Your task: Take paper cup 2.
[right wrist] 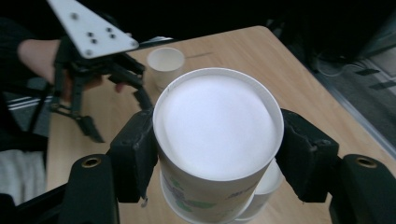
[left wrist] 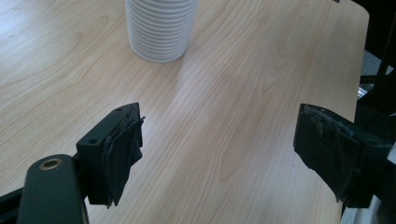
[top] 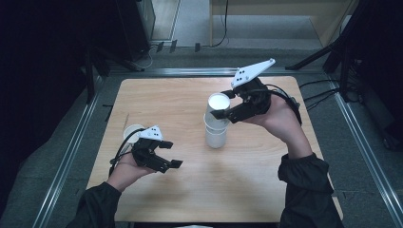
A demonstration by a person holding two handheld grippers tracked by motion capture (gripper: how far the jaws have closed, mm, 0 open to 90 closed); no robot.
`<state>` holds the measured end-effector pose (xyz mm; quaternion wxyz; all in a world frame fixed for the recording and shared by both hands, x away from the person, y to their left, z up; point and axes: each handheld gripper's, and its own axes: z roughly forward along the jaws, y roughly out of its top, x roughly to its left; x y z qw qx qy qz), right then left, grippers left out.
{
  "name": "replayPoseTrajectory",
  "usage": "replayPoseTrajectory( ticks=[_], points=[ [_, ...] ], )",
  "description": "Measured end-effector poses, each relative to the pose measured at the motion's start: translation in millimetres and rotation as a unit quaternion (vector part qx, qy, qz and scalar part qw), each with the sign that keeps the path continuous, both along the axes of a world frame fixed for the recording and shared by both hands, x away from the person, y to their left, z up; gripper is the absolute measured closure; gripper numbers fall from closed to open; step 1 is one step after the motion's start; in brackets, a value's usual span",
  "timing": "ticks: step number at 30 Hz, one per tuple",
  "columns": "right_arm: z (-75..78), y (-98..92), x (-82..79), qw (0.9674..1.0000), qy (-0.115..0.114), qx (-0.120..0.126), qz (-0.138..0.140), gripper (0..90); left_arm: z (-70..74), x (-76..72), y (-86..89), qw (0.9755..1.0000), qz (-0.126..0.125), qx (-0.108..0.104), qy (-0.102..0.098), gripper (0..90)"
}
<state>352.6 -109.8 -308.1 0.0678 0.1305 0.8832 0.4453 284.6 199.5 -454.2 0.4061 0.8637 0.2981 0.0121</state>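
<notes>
My right gripper [top: 220, 112] is shut on a white paper cup [top: 218, 103], its black pads pressing the cup's two sides just under the rim. The held cup [right wrist: 217, 126] hangs upright above a short stack of white cups [top: 216, 135] near the table's middle; whether its base still sits inside the stack [right wrist: 268, 185] I cannot tell. My left gripper [top: 172, 154] hovers open over bare wood at the front left. In the left gripper view its jaws stand wide apart with nothing between them, and the ribbed base of the stack [left wrist: 161, 28] stands farther off.
A single empty white cup [top: 133, 133] stands on the wooden table [top: 256, 185] just behind the left hand, also seen as the lone cup [right wrist: 166, 63] in the right gripper view. Black stands and cables lie on the floor past the right edge.
</notes>
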Motion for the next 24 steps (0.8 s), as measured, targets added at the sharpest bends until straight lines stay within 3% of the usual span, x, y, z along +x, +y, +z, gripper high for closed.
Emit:
replayPoseTrajectory(
  ticks=[2, 4, 8, 14, 18, 24],
  points=[
    [-1.5, -0.9, -4.7, 1.0, 0.004, -0.001, 0.004, 34.3, 0.4, 2.1, -1.9, 1.0, -0.005, -0.005, 0.001, 15.5],
    [-5.9, -2.9, -10.4, 0.9999, 0.015, -0.001, 0.006, 34.3, 0.4, 6.7, -3.1, 0.9992, -0.023, -0.029, 0.011, 15.5],
    [-11.4, -6.2, -15.6, 0.9997, 0.022, -0.004, 0.005, 34.3, 1.5, 10.4, -6.5, 0.9992, -0.027, -0.029, 0.006, 15.6],
    [-26.2, -11.9, -29.9, 0.9995, 0.03, -0.009, 0.001, 34.4, 1.9, 15.3, -17.4, 0.9988, -0.046, -0.011, -0.006, 15.6],
    [-52.7, -9.6, -38.4, 0.9989, 0.041, -0.024, 0.004, 34.4, 0.4, 18.6, -21.6, 0.9982, -0.057, -0.016, -0.004, 15.6],
    [-83.1, -3.3, -47.2, 0.998, 0.055, -0.026, 0.016, 34.4, 1.8, 23.6, -21.8, 0.9977, -0.063, -0.027, -0.002, 15.6]
  ],
)
